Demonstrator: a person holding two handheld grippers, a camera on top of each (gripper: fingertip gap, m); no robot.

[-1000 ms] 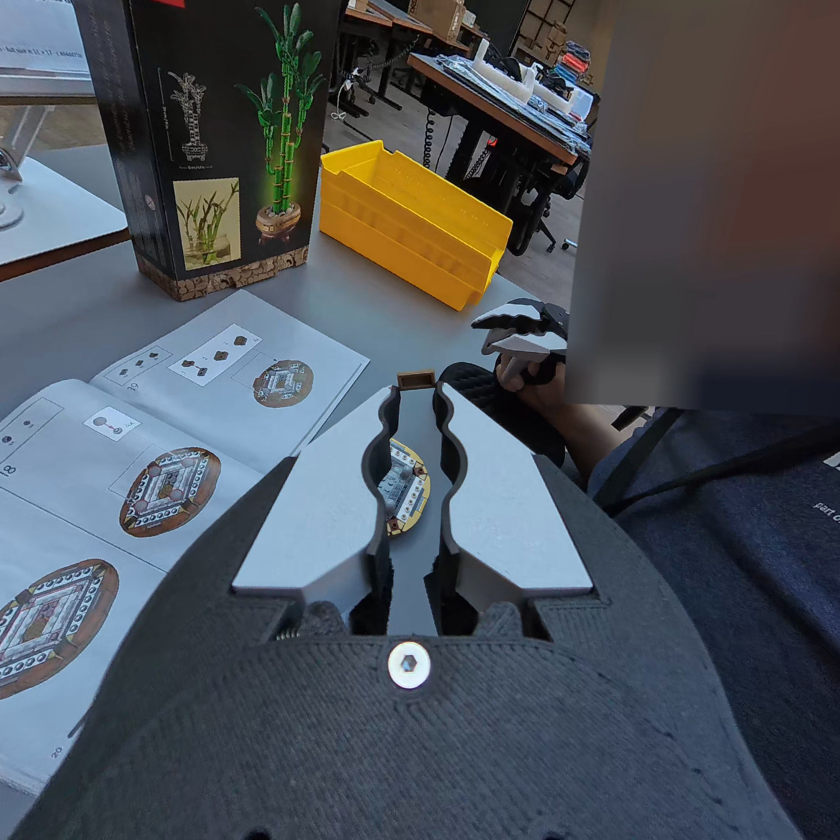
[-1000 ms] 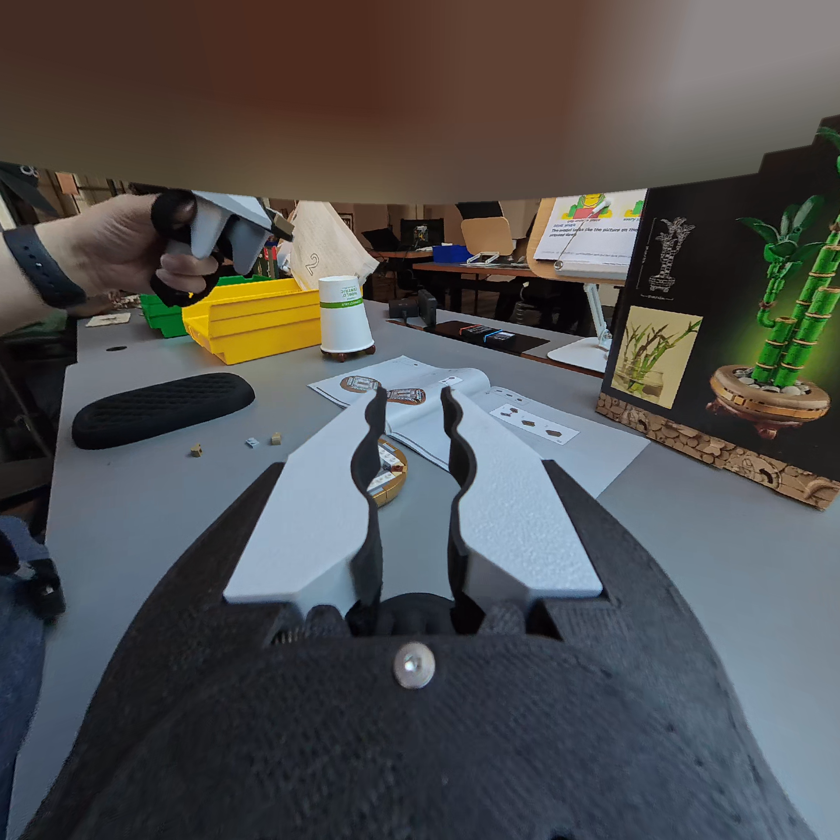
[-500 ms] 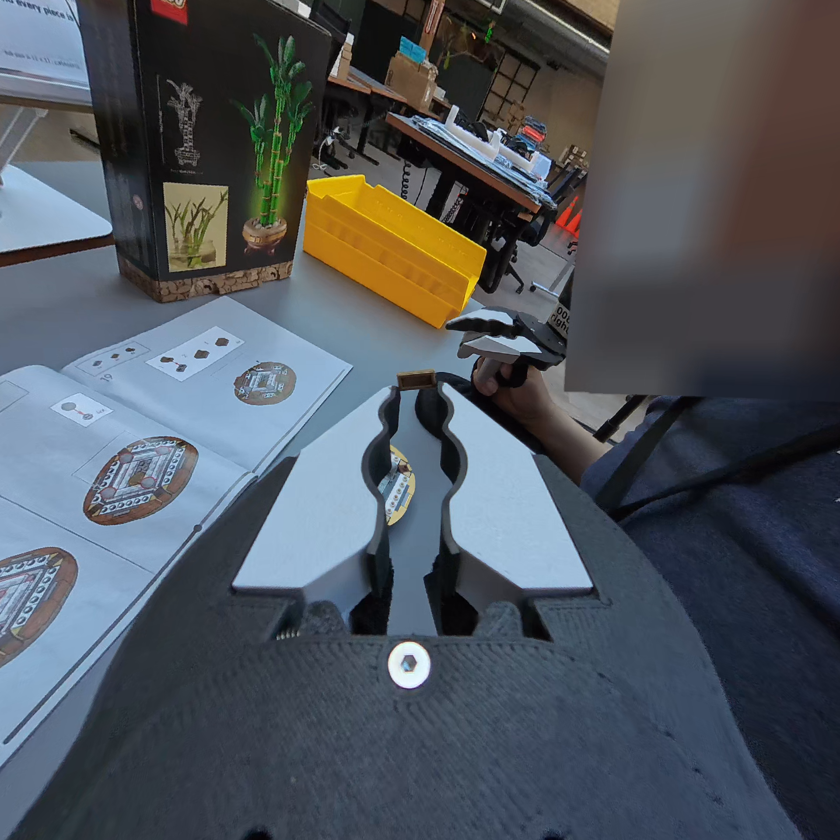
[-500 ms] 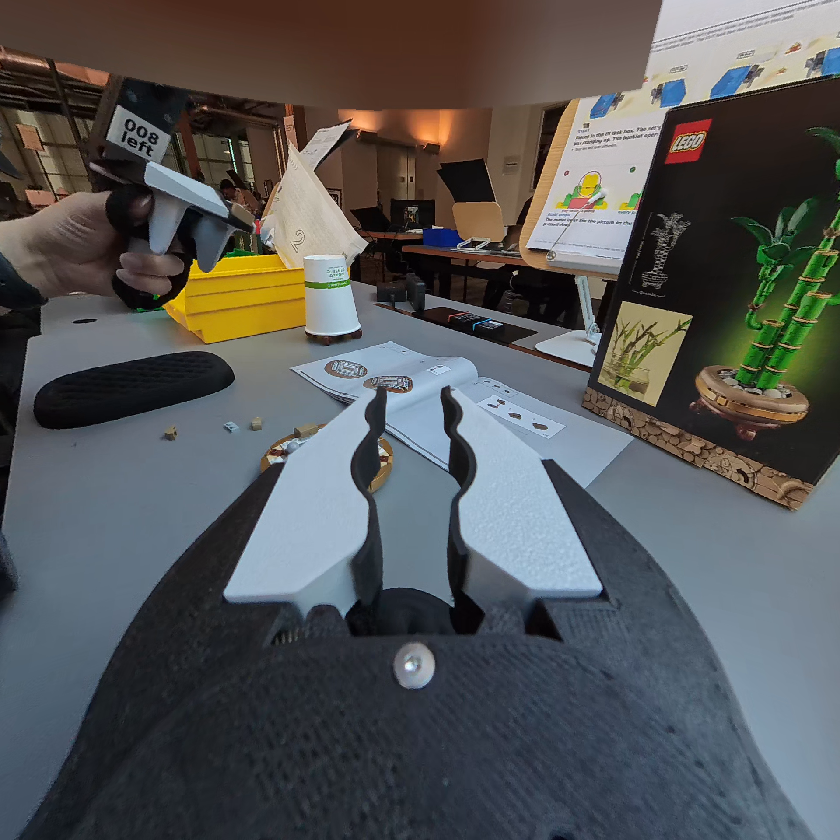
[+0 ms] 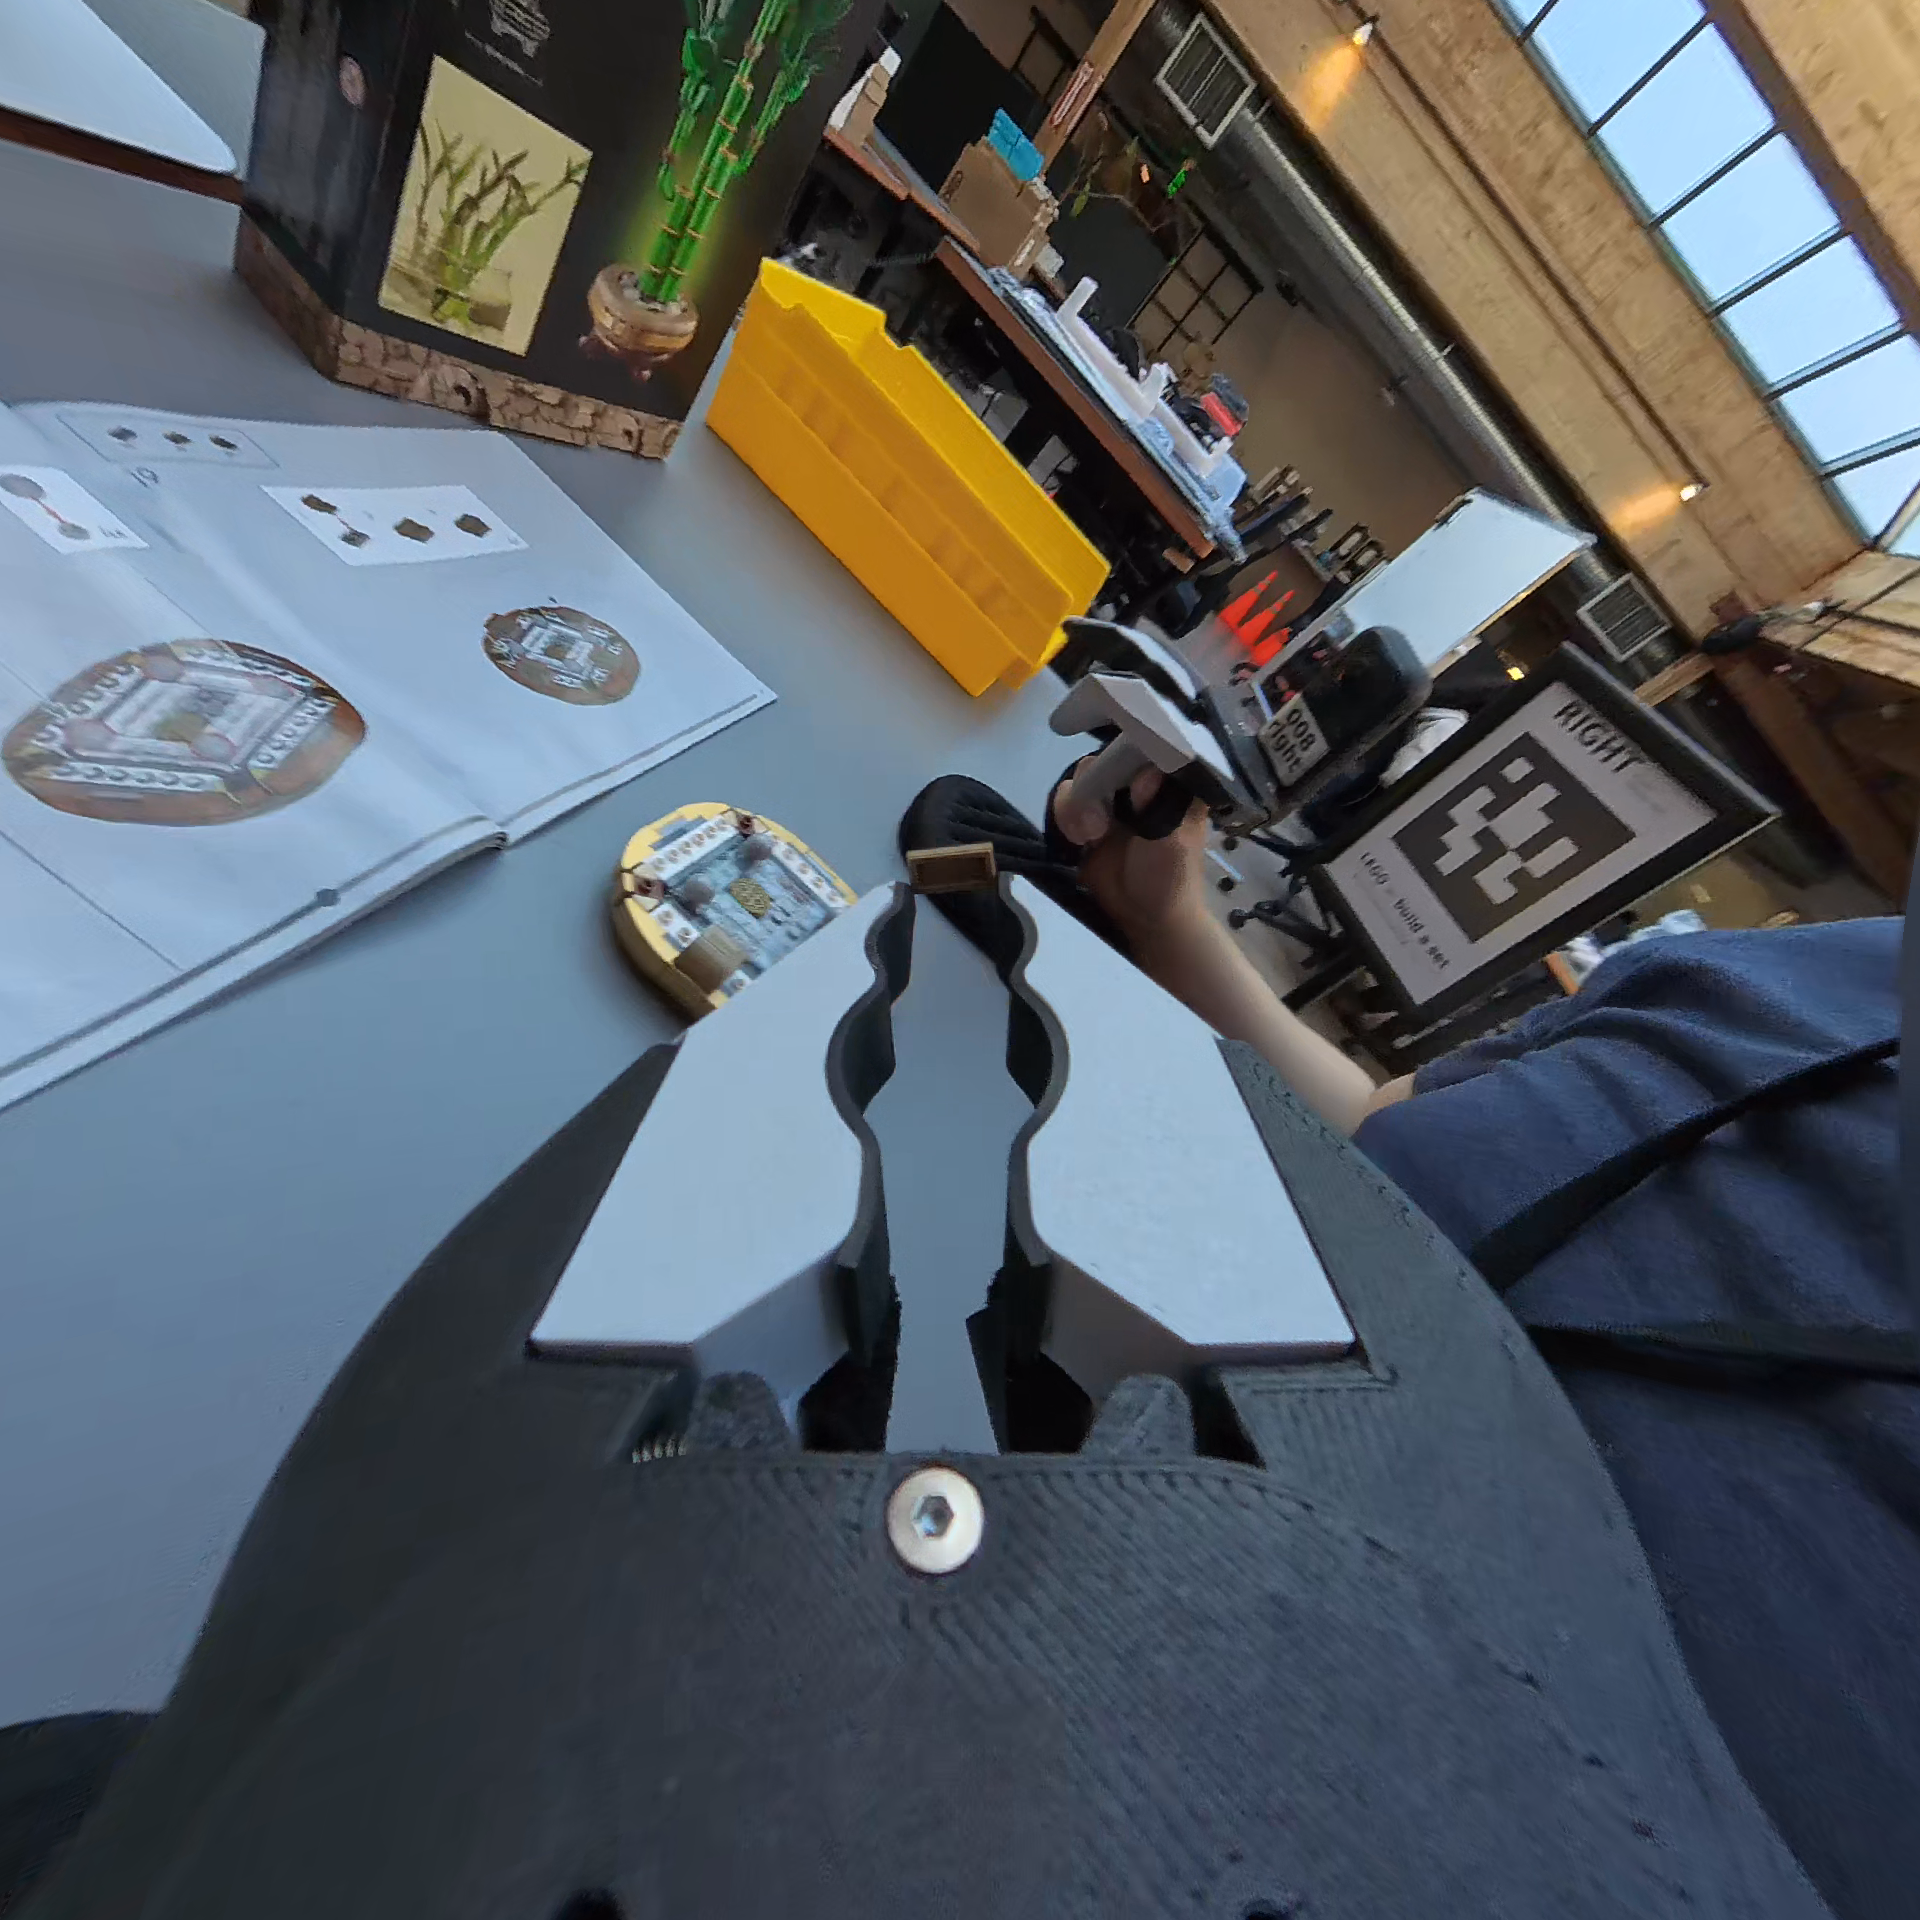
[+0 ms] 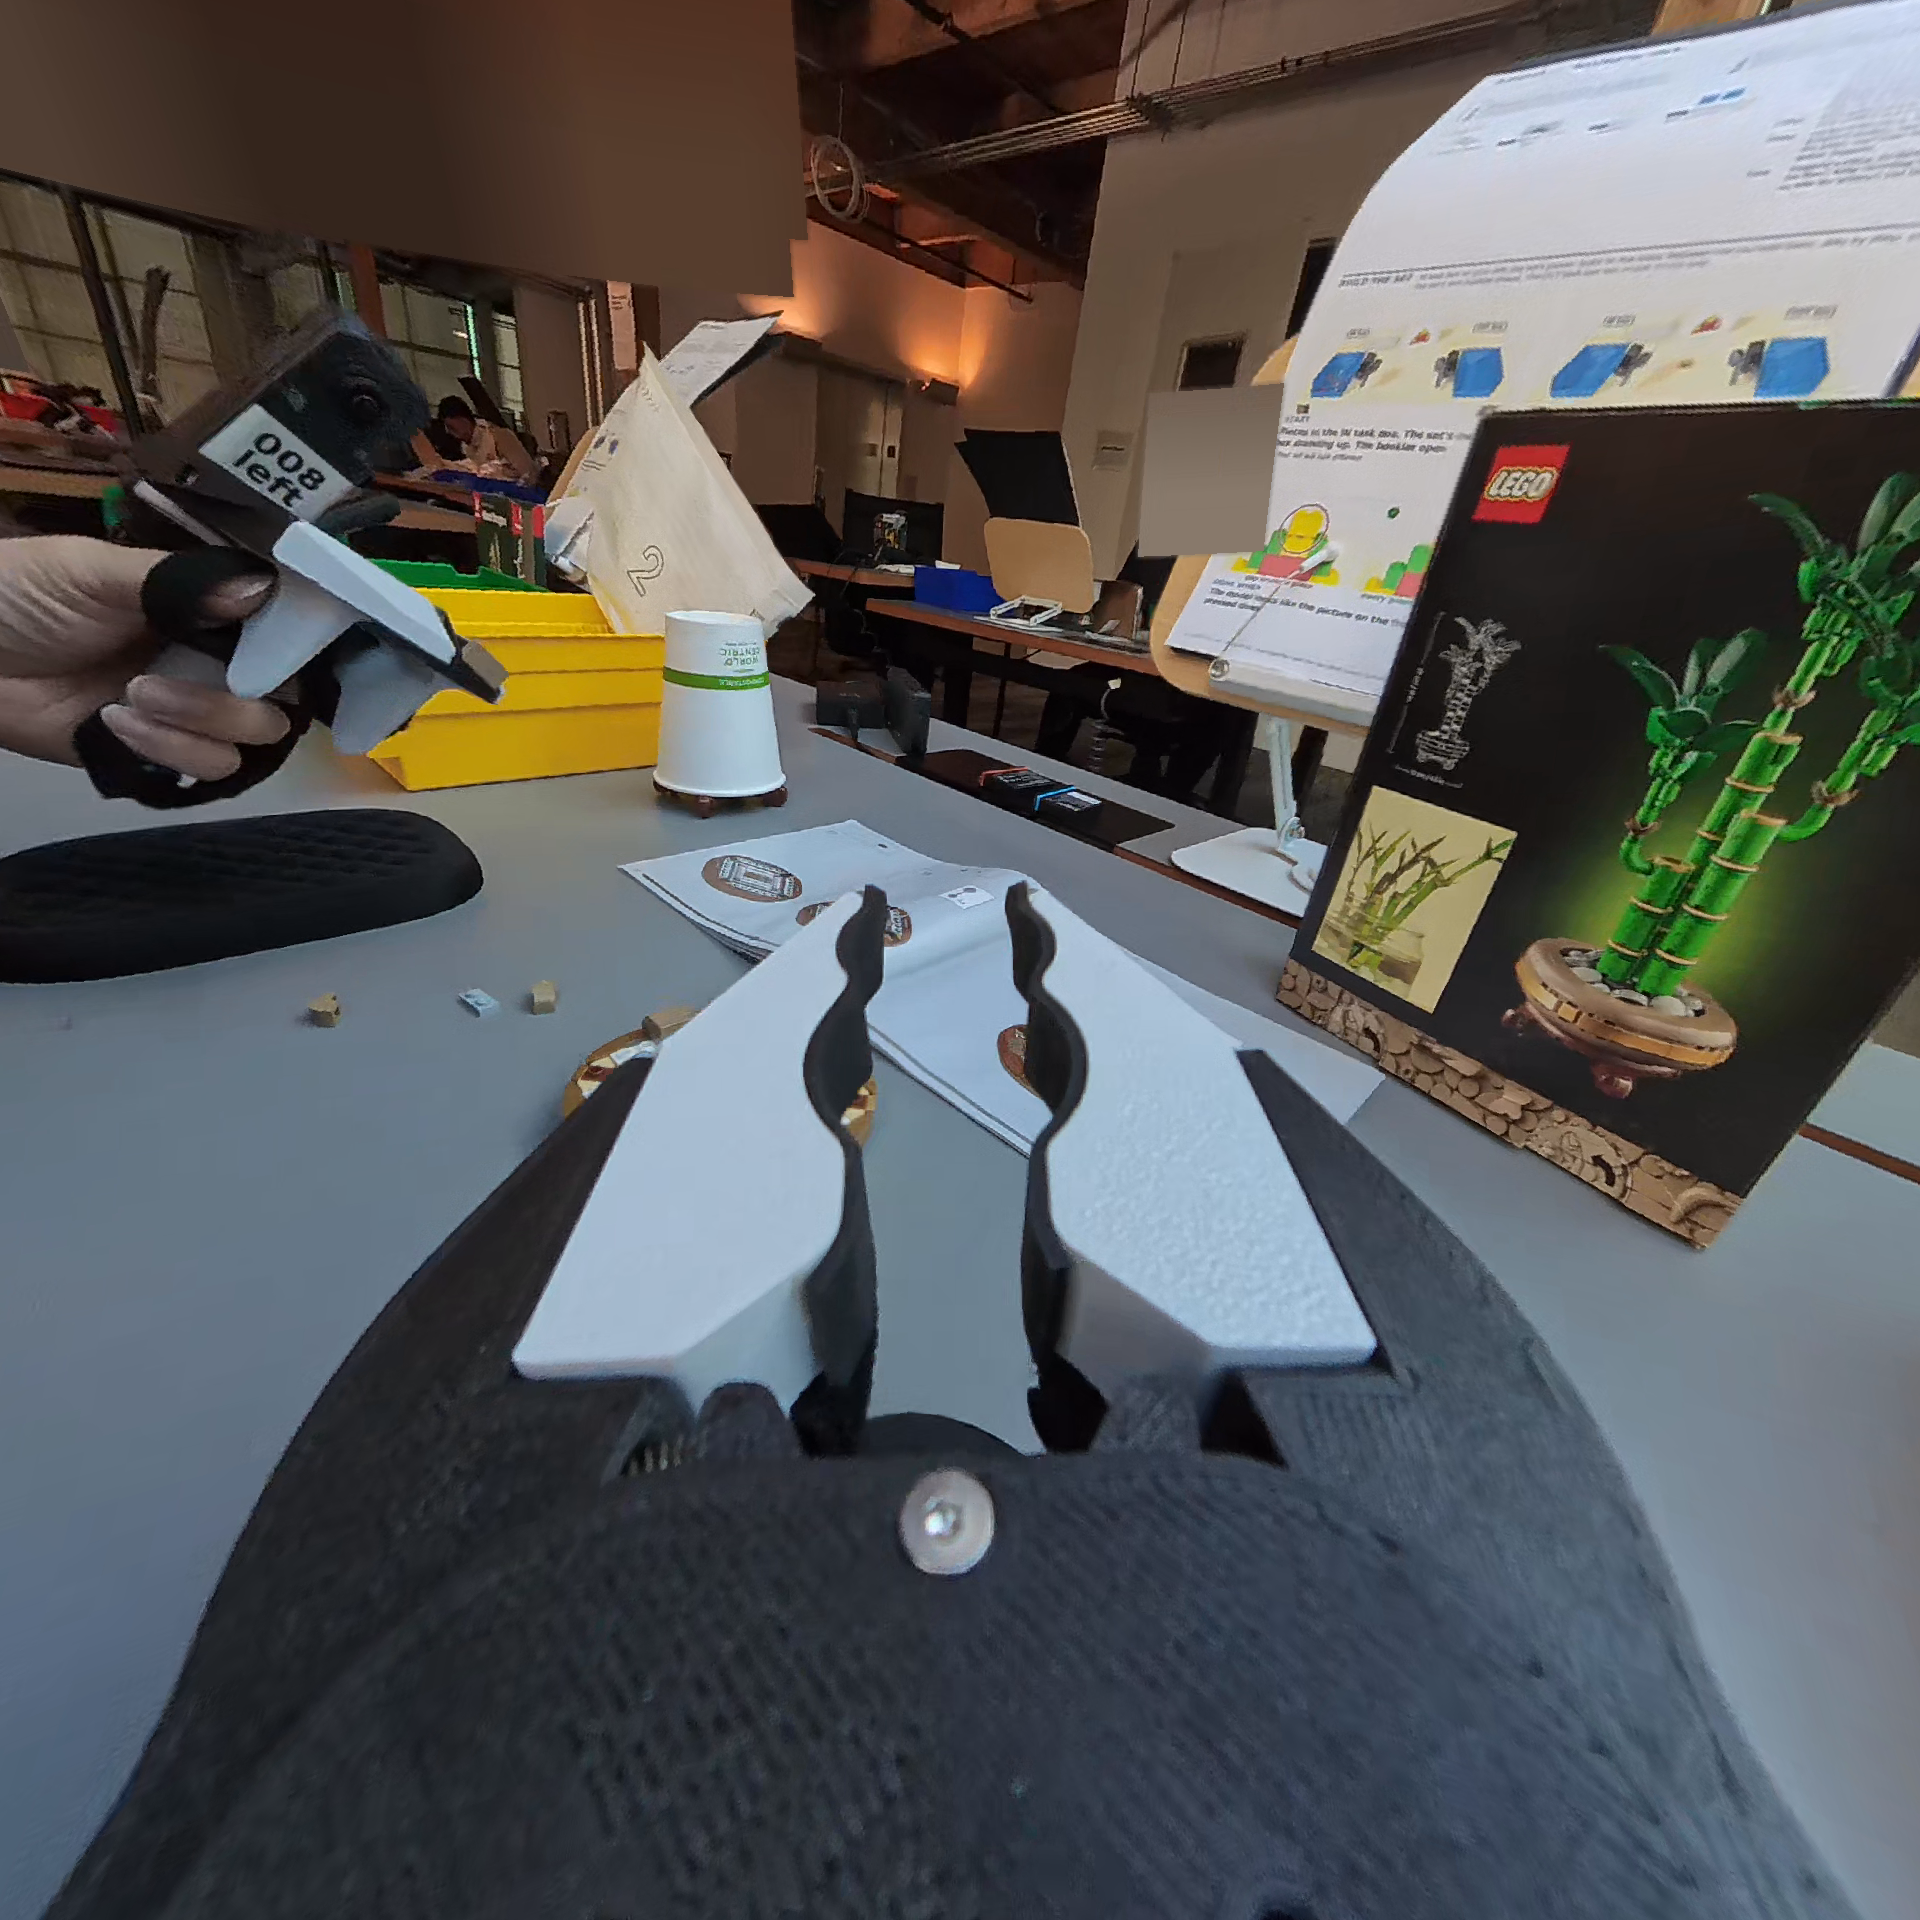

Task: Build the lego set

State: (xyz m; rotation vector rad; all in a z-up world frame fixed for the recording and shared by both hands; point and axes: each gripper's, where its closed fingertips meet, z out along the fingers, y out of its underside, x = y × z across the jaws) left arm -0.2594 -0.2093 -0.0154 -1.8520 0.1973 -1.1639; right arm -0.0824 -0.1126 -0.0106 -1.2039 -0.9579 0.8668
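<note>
My left gripper (image 5: pixel 952 883) is shut on a small tan brick (image 5: pixel 951 865) at its fingertips, held in the air. In the right wrist view it hangs at the upper left (image 6: pixel 473 665), above the table. The round lego base (image 5: pixel 727 904), tan-rimmed with a white and grey studded top, lies on the grey table just left of my left fingertips. In the right wrist view the base (image 6: pixel 613 1070) is mostly hidden behind my left finger. My right gripper (image 6: pixel 943 896) is open and empty, low over the table. It also shows in the left wrist view (image 5: pixel 1132 717), held by a hand.
An open instruction booklet (image 5: pixel 312 675) lies beside the base. The set's box (image 6: pixel 1662 810) stands at the right. A yellow bin (image 6: pixel 540 707), a paper cup (image 6: pixel 719 707), a black wrist rest (image 6: pixel 229 883) and three loose small pieces (image 6: pixel 478 1001) are on the table. The gap from one gripper's tips to the other's is roughly 20 cm.
My left gripper has rolled and swung right with the tan brick, so the base now shows left of its fingers instead of between them. The right gripper has tilted up slightly.
</note>
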